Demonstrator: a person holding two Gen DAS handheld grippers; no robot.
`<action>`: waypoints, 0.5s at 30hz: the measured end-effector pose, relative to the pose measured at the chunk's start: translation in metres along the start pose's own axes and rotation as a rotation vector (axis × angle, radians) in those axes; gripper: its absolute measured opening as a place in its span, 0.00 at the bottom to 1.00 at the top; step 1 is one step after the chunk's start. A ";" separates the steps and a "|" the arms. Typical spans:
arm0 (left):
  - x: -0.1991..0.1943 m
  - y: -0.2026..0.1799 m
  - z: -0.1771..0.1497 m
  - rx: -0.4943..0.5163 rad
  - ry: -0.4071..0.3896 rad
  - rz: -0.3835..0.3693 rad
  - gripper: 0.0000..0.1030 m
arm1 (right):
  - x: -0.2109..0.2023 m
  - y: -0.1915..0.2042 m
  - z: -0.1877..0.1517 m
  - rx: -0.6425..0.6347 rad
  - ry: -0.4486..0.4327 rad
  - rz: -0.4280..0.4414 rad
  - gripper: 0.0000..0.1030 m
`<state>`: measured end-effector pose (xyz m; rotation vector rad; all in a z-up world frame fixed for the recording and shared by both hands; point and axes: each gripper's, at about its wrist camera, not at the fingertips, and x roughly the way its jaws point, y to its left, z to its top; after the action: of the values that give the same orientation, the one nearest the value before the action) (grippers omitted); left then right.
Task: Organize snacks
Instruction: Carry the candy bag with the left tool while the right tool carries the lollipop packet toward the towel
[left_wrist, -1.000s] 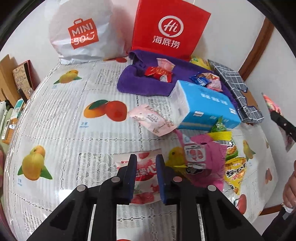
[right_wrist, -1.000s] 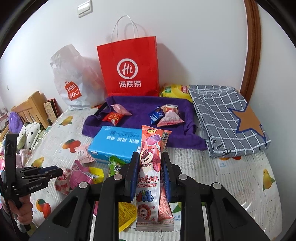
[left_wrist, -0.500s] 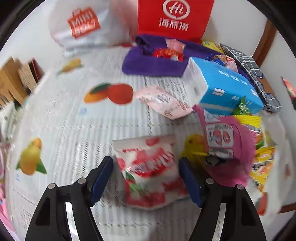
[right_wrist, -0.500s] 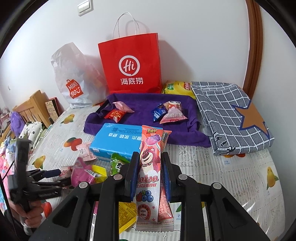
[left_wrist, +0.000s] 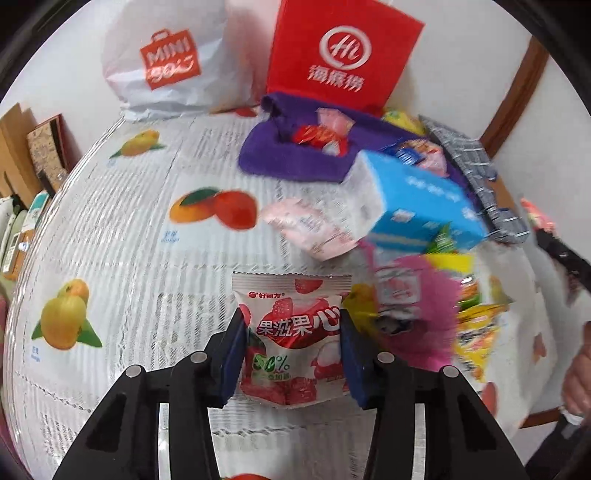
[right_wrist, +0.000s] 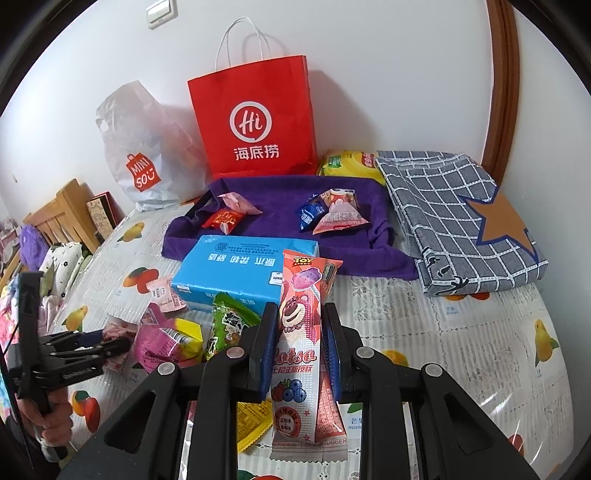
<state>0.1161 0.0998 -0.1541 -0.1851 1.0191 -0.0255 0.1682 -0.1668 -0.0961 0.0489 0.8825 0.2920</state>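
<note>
Two snack packets are pinched, one in each claw. Left claw, its jaws just closing in, presses both sides of a white strawberry packet over the fruit-print surface. At one o'clock from it lie a pink packet and a blue box. Right claw is clamped on a tall pink lollipop packet, held upright. Beyond it, at twelve o'clock, a purple cloth carries small snacks; a red bag stands behind. A grey checked cloth lies at two o'clock.
</note>
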 end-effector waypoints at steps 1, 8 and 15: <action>-0.005 -0.004 0.003 0.009 -0.010 -0.011 0.43 | -0.001 0.001 0.002 -0.005 -0.003 0.001 0.23; -0.028 -0.029 0.042 0.050 -0.066 -0.091 0.43 | -0.007 0.007 0.032 -0.001 -0.040 0.023 0.23; -0.041 -0.058 0.094 0.122 -0.136 -0.092 0.43 | -0.004 0.020 0.081 -0.035 -0.089 0.058 0.23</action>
<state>0.1780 0.0604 -0.0625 -0.1205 0.8705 -0.1571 0.2231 -0.1429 -0.0382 0.0551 0.7885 0.3568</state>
